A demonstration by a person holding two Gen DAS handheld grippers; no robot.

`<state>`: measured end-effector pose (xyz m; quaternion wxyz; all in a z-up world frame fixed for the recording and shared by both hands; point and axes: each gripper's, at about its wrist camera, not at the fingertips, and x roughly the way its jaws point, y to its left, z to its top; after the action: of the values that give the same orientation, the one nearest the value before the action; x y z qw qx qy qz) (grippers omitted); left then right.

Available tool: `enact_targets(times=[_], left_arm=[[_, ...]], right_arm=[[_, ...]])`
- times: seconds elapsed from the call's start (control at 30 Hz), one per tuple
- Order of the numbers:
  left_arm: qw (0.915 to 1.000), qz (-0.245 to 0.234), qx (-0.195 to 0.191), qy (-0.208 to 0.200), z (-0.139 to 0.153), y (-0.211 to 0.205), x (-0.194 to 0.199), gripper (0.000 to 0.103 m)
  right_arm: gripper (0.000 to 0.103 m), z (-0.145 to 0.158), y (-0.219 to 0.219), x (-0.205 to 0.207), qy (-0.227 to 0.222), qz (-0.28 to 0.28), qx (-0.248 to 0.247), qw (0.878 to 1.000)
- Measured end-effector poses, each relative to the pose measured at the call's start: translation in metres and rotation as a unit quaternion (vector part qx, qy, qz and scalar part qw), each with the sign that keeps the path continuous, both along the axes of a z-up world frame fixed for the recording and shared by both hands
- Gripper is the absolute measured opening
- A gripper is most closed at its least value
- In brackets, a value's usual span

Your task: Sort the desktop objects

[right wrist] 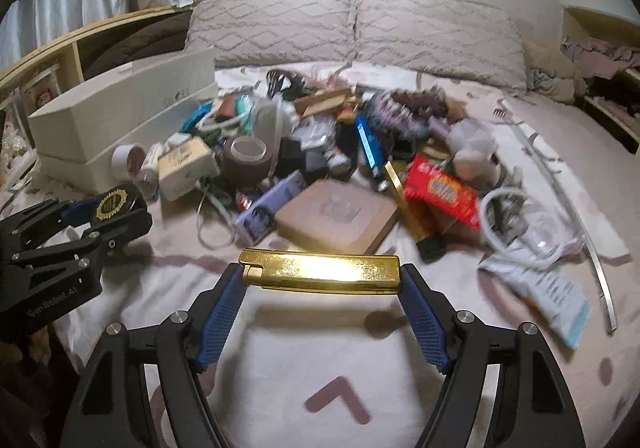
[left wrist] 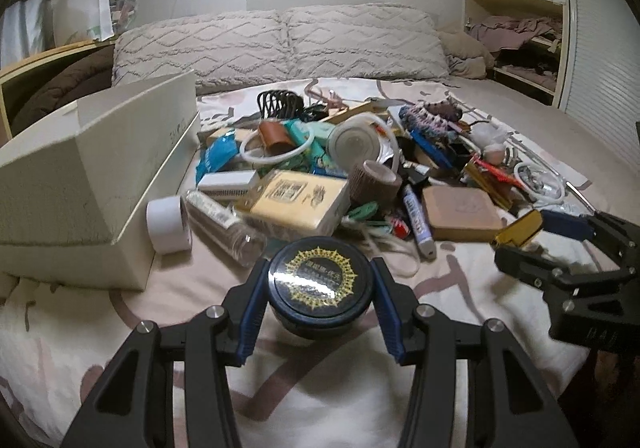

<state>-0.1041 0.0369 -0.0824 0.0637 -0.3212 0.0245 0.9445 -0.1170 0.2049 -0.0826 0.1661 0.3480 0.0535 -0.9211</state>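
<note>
left gripper (left wrist: pixel 319 282): clamped on a round black jar (left wrist: pixel 318 280) with a gold sunburst lid; the blue pads (left wrist: pixel 251 312) are pressed to its two sides, and the jar is held above the bedspread, in front of the pile.
right gripper (right wrist: pixel 322 274): clamped on a flat gold bar-shaped case (right wrist: pixel 320 272), gripped by its two short ends and lying crosswise between the pads; it is held above the bedspread, its shadow thrown on the cloth below.
bedspread (right wrist: pixel 280 348): pale, with mauve marks; all the clutter is carried on it.
pile (left wrist: pixel 344 167): a heap of small things in the middle of the bed, just beyond both grippers; a brown tape roll (left wrist: pixel 376 177), a cream box with dark print (left wrist: pixel 298 199), a tan square box (left wrist: pixel 460 211) and a red packet (right wrist: pixel 442 189) are seen in it.
white tape roll (left wrist: pixel 168 224): stood on its edge, just beside the open box.
open box (left wrist: pixel 92 167): cream cardboard, set at the left of the pile; its inside cannot be seen.
pillows (left wrist: pixel 280 39): two, grey and patterned, laid side by side at the head of the bed.
</note>
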Motion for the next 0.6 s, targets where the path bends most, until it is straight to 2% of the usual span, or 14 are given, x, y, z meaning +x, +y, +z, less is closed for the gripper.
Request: enact_targets(times=[0.3, 0.6], left_arm=[[0.9995, -0.02, -0.002, 0.024, 0.031, 0.015, -0.011, 0.049], [0.998, -0.03, 0.011, 0.055, 0.074, 0.02, -0.04, 0.049]], right_arm=[[0.078, 0.03, 0.015, -0.012, 0.028, -0.025, -0.011, 0.999], [0.078, 0.058, 0.011, -0.03, 0.048, -0.019, -0.018, 0.999]])
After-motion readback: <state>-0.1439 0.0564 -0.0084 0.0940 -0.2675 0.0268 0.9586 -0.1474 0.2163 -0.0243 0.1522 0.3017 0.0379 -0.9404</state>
